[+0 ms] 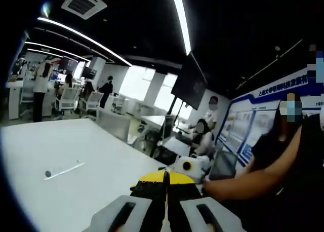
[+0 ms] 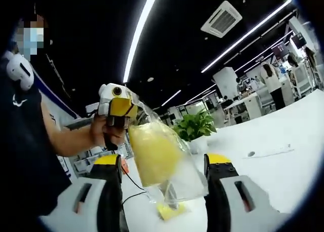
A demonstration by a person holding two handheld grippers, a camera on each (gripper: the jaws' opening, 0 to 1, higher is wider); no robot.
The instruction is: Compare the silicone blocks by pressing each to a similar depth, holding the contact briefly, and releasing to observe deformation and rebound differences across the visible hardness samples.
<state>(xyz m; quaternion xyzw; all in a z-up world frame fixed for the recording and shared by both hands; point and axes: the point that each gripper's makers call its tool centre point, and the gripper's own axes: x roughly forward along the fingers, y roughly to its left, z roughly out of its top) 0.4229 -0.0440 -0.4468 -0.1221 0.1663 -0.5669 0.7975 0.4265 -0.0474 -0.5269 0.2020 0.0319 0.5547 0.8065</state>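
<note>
A yellow silicone block [image 2: 153, 152] sits inside a clear plastic bag [image 2: 177, 176], hanging in the air above the white surface [image 2: 283, 171]. The bag's top is pinched by the left claw [image 2: 121, 121], seen in the right gripper view with a person's hand [image 2: 104, 133] wrapped around its handle. In the left gripper view that same left claw [image 1: 166, 179] has its yellow-tipped jaws pressed together; the bag itself cannot be made out there. The right claw [image 2: 164, 163] stands with its jaws wide apart, one on each side of the hanging bag, and whether they touch it cannot be told. A small yellow piece [image 2: 169, 210] lies on the surface below the bag. Farther off on the surface lies a thin pen-like stick [image 2: 271, 152] with a small round dark object [image 2: 251, 154] just beside its end. A potted green plant [image 2: 195, 126] stands behind the bag.
</note>
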